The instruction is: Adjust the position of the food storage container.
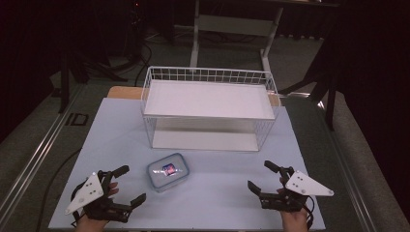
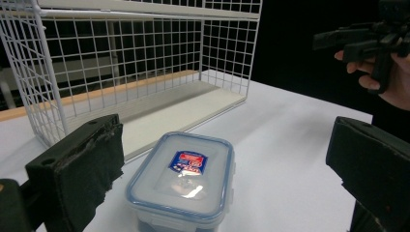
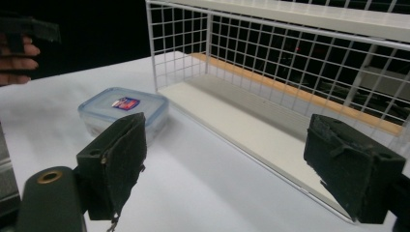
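From the high view, we're holding the left gripper (image 1: 126,186) and right gripper (image 1: 258,177) wide apart, gripping nothing. The small clear plastic box with a blue-rimmed lid (image 1: 168,171) is sitting on the table, just before the white wire shelf rack (image 1: 209,108).

Left gripper view: we're looking at the box (image 2: 183,181) between spread jaws, untouched.

Right gripper view: we're seeing it (image 3: 124,114) beside the rack (image 3: 290,72), so everything's probably left to do.

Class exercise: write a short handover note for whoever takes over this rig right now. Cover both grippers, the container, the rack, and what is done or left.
Left gripper: open, holding nothing, close beside the lidded container.
Right gripper: open, holding nothing, farther off at the table's right.
Container: lid on, on the table in front of the wire rack.
Done: nothing gripped yet.
Left: probably grasp the container; left gripper is nearer.
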The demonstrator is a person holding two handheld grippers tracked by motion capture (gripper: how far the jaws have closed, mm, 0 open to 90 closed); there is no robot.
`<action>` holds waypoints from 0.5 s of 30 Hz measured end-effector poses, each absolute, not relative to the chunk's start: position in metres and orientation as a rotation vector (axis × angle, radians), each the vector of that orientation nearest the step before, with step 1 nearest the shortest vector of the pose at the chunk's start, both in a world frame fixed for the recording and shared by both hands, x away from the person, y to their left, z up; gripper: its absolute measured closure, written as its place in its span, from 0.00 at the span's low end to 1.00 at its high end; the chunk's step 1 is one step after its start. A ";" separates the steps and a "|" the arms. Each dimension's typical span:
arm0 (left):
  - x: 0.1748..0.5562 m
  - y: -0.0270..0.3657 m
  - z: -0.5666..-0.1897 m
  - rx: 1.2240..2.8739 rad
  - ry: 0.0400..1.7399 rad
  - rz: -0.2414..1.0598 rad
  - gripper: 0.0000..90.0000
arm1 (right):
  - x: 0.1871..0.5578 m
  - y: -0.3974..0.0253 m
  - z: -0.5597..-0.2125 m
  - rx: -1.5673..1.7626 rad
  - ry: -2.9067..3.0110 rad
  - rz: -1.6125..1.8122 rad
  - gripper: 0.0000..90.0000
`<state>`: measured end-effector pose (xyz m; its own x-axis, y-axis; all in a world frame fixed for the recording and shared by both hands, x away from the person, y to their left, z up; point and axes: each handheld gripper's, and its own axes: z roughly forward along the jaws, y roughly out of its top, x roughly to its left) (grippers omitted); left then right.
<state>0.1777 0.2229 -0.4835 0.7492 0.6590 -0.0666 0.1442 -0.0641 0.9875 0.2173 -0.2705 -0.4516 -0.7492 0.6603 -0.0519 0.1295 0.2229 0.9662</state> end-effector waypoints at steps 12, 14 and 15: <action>0.181 0.217 -0.467 1.694 0.684 0.431 0.01 | 0.213 -0.259 -0.441 0.678 2.005 1.600 0.16; 0.182 0.217 -0.464 1.726 0.725 0.438 0.01 | 0.213 -0.258 -0.438 0.640 2.002 1.604 0.15; 0.184 0.217 -0.463 1.753 0.729 0.433 0.01 | 0.211 -0.258 -0.435 0.623 1.984 1.589 0.15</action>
